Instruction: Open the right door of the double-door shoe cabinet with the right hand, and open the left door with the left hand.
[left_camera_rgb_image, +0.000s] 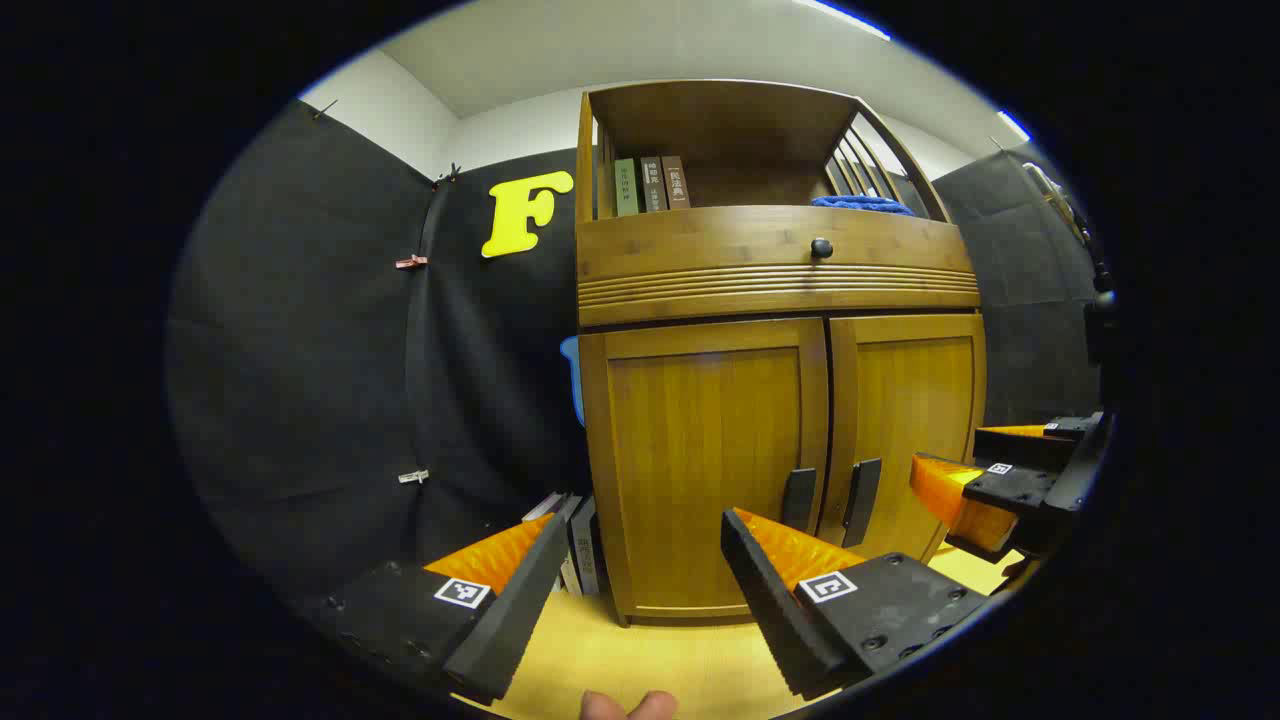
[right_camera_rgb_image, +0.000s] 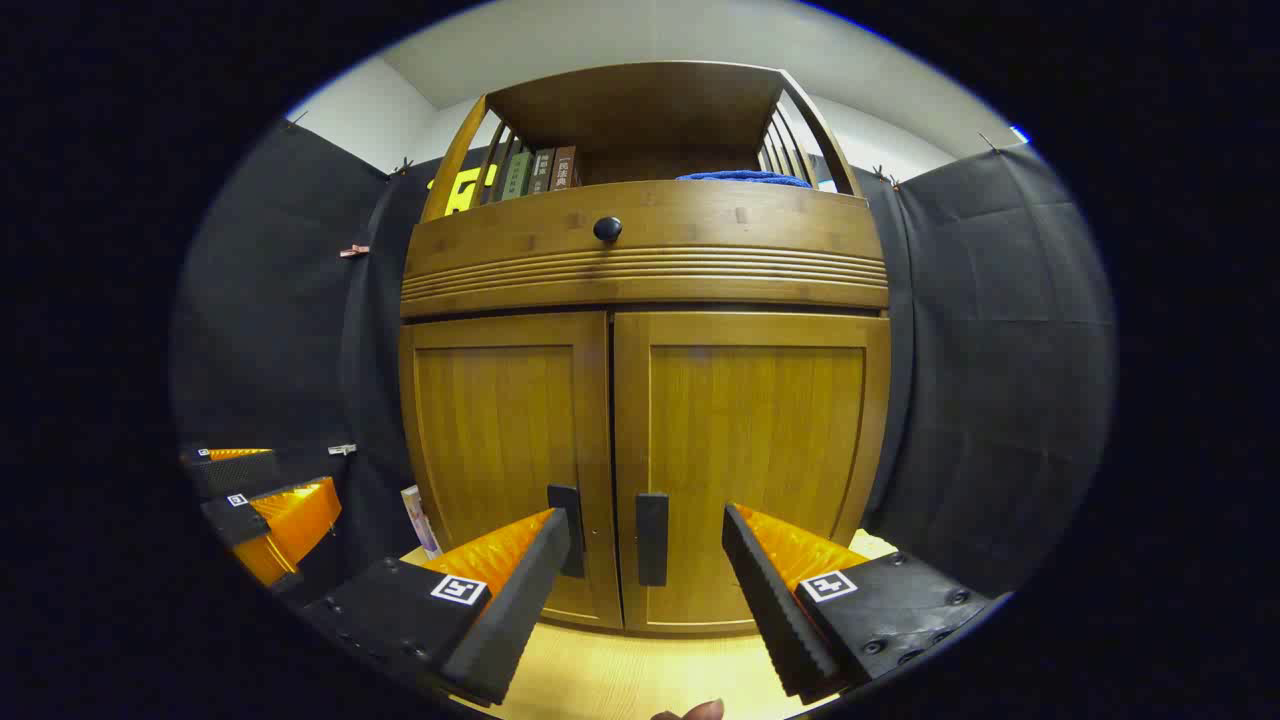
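The wooden shoe cabinet (left_camera_rgb_image: 780, 270) stands ahead with both doors closed. Its left door (left_camera_rgb_image: 705, 460) and right door (left_camera_rgb_image: 915, 420) each carry a dark vertical handle, the left handle (left_camera_rgb_image: 797, 500) and the right handle (left_camera_rgb_image: 861, 502) side by side at the middle seam. My left gripper (left_camera_rgb_image: 640, 545) is open, short of the left door. In the right gripper view the right door (right_camera_rgb_image: 750, 450) and its handle (right_camera_rgb_image: 651, 538) lie straight ahead, with the left handle (right_camera_rgb_image: 567, 530) beside it. My right gripper (right_camera_rgb_image: 645, 550) is open, with the right handle showing between its fingers, farther off. The right gripper (left_camera_rgb_image: 990, 480) also shows at the right of the left gripper view.
A drawer with a round dark knob (left_camera_rgb_image: 821, 247) sits above the doors. The open top shelf holds books (left_camera_rgb_image: 650, 185) and a blue cloth (left_camera_rgb_image: 862, 204). More books (left_camera_rgb_image: 575, 545) lean beside the cabinet's left foot. The cabinet rests on a light wooden surface (left_camera_rgb_image: 650, 660).
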